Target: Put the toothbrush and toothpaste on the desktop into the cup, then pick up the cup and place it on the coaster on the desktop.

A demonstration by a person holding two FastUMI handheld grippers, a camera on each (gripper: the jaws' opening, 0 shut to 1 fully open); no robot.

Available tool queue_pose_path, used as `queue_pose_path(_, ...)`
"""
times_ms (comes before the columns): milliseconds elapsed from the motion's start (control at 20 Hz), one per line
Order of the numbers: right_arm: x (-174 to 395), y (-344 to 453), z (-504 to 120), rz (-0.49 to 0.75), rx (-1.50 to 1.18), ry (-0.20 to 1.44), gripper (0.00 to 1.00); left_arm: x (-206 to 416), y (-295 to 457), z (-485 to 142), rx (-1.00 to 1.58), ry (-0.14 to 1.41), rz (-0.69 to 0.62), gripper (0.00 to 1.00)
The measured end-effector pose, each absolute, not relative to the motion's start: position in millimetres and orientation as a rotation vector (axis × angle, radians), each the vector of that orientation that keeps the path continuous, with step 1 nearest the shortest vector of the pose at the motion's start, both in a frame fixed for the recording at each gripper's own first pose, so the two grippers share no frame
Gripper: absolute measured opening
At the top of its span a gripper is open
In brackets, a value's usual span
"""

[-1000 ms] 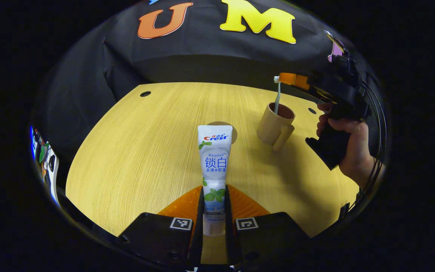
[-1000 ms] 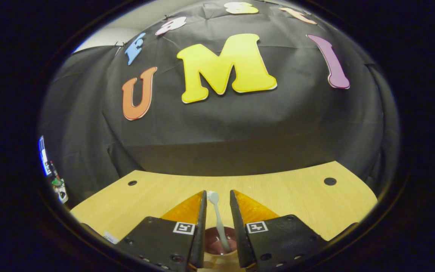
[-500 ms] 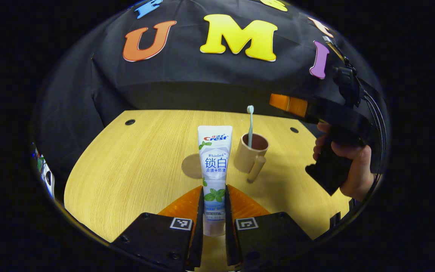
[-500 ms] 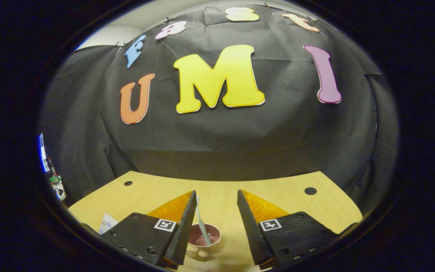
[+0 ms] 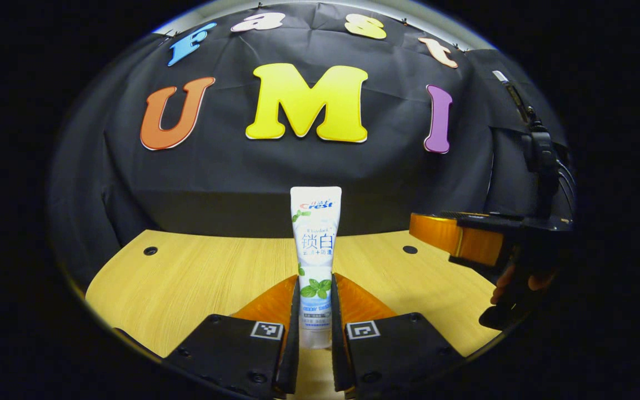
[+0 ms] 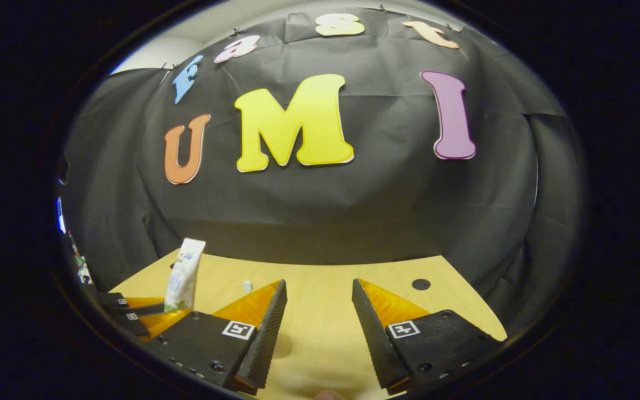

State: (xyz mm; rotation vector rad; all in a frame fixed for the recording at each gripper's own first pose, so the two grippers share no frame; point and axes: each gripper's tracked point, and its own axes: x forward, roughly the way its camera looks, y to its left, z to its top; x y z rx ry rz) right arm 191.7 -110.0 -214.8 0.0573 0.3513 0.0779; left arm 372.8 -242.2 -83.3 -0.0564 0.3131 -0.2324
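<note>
A white toothpaste tube point(image 5: 315, 244) stands upright between the fingers of my left gripper point(image 5: 315, 297), which is shut on its lower end above the wooden desk point(image 5: 203, 278). In the right gripper view the same toothpaste tube point(image 6: 183, 275) and left gripper point(image 6: 150, 312) sit at the far left. My right gripper point(image 6: 318, 303) is open over the desk point(image 6: 320, 333) with nothing between its fingers. A small white tip, likely the toothbrush head point(image 6: 248, 286), peeks over its left finger. In the left gripper view the right gripper point(image 5: 428, 229) hangs at the right, held by a hand point(image 5: 511, 278).
Small round holes mark the desk's back part point(image 5: 150, 250), point(image 5: 409, 249), point(image 6: 421, 284). The booth's black cloth wall rises right behind the desk's far edge. A faint round dark patch point(image 6: 282, 345) lies on the wood by the right gripper's left finger.
The right gripper let go of the toothbrush in the cup, opened wide and drew away to the right. The left gripper rose and tilted up, still holding the toothpaste.
</note>
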Motion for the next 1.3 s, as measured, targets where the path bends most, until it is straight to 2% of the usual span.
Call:
queue_pose_path(250,183.0,-131.7,-226.6,0.059,0.052,0.388,0.75,410.3,-254.0,-82.1,-0.056,0.193,-0.212,0.27)
queue_pose_path(350,177.7,-137.2,-232.3,0.055,0.049,0.407,0.83,421.9,-259.1,-85.8,-0.060,0.167,-0.211,0.27)
queue_pose_path(450,172.6,-141.8,-238.5,0.055,0.039,0.422,0.86,431.8,-262.5,-87.7,-0.056,0.135,-0.207,0.28)
queue_pose_path(700,160.2,-145.7,-258.8,0.060,0.016,0.477,0.88,439.8,-274.1,-98.5,-0.047,0.095,-0.234,0.30)
queue_pose_path(1050,149.8,-150.2,-270.8,0.054,0.012,0.506,0.88,437.9,-274.4,-132.2,-0.017,0.147,-0.235,0.34)
queue_pose_path(1200,149.2,-149.3,-271.1,0.055,0.012,0.507,0.88,436.1,-282.2,-117.3,-0.032,0.087,-0.258,0.40)
queue_pose_path(1300,149.0,-147.6,-270.6,0.056,0.010,0.507,0.88,435.2,-288.8,-127.5,-0.017,0.117,-0.277,0.43)
